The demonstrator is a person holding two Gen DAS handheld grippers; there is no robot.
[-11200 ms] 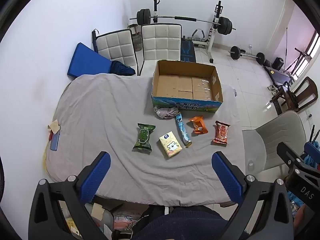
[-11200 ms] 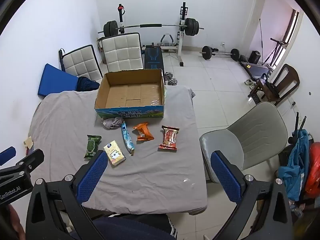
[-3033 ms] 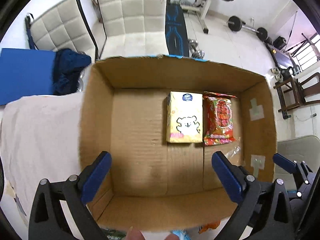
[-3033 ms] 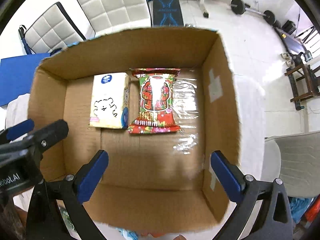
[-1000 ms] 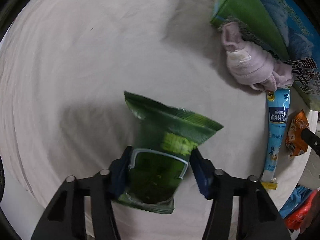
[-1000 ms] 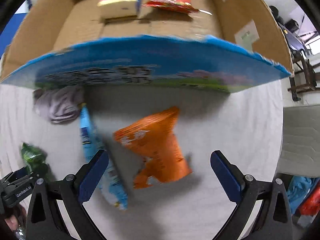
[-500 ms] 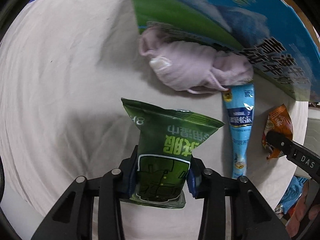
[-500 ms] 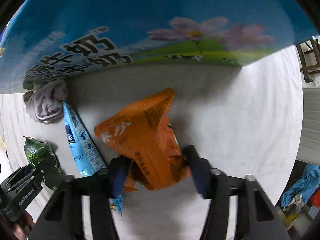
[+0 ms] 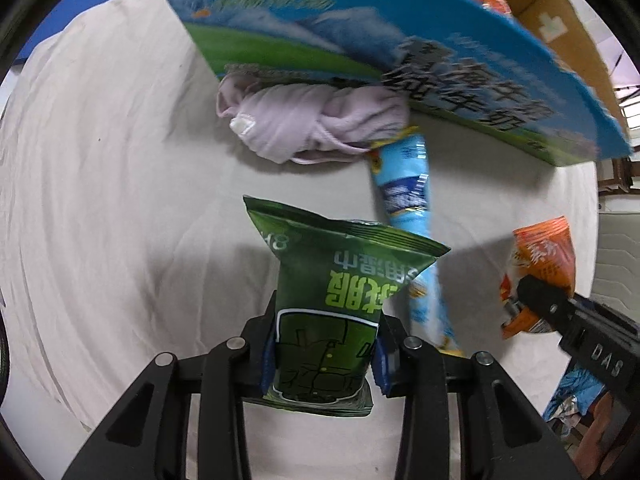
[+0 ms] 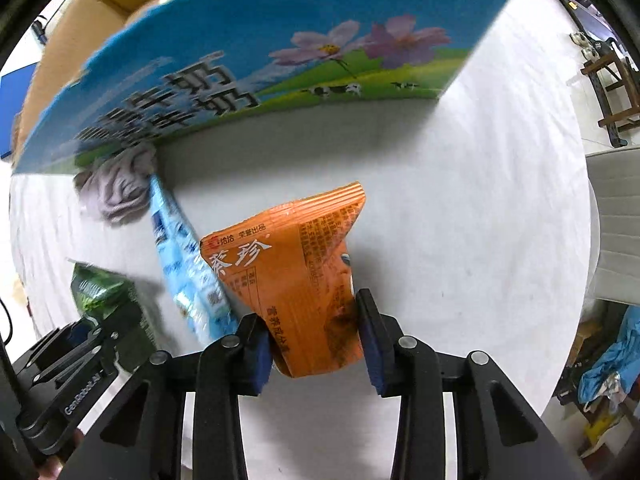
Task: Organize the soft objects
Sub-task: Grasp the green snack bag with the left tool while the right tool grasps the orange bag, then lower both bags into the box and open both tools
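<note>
While my left gripper [image 9: 322, 354] pinches the green snack bag [image 9: 336, 304] hard between its blue pads, low on the pack so the crimped top stands free above the cloth, my right gripper [image 10: 316, 340] is closing on the orange snack bag [image 10: 296, 288], whose lower half sits between the two pads; the left pad is against the foil, and I judge the right one to be just meeting it, so the hold looks nearly made rather than settled. Both bags seem lifted a little off the grey tablecloth [image 9: 100, 200], each casting a shadow beneath. Just beyond my fingers the long light-blue packet [image 9: 404, 184] lies flat on the cloth between the two bags, untouched, and past its far end the bundled pale lilac cloth [image 9: 304, 120] rests against the printed front wall of the cardboard box [image 10: 248, 68]. Over that wall, in the left view, I can make out a sliver of a yellow pack and a red wrapper already inside. So by my reckoning two items are stowed, two are in my grippers and need carrying over the wall, and the blue packet and the lilac bundle remain to be fetched afterwards.
</note>
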